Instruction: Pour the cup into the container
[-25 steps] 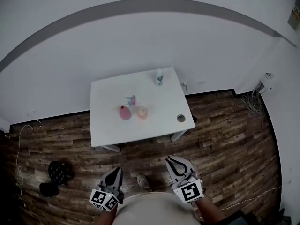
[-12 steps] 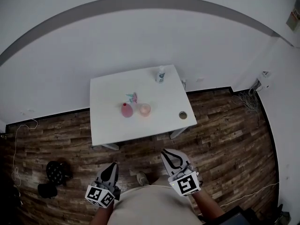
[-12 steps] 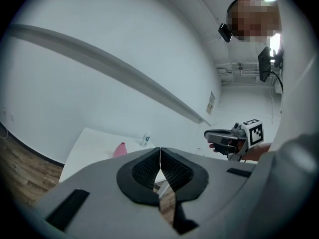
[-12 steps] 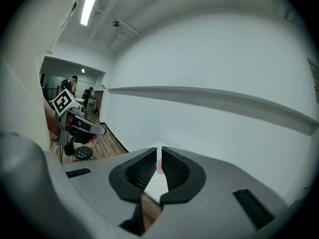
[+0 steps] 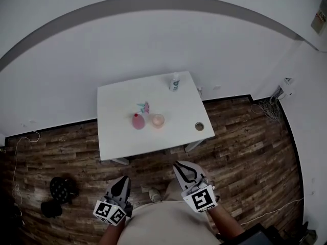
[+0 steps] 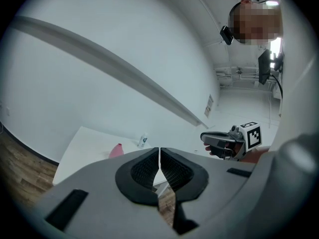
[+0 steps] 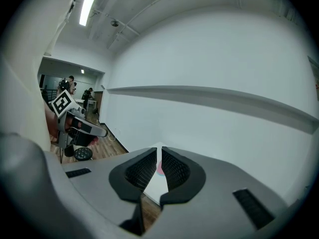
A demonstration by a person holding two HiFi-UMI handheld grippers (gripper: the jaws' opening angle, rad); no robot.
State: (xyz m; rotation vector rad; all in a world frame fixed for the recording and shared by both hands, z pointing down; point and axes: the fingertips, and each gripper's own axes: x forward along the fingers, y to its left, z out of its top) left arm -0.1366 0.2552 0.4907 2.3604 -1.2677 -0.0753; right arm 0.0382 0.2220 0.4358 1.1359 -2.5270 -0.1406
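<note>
White worktop [image 5: 117,137]: pink cup [image 5: 138,122] beside pale container [image 5: 158,120], mid-surface. Left tongs [image 5: 125,179], right tongs [image 5: 178,164]: both pressed together, empty, well short. Step, apparently: approach. Next: spread tongs, reach cup.

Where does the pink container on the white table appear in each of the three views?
Head view: pink container at the middle of the white table, left of the clear cup.
Left gripper view: the container low, left of centre.
Right gripper view: a pink sliver in the slit of the shut right gripper, probably it.
Shared landmark: the white table.
</note>
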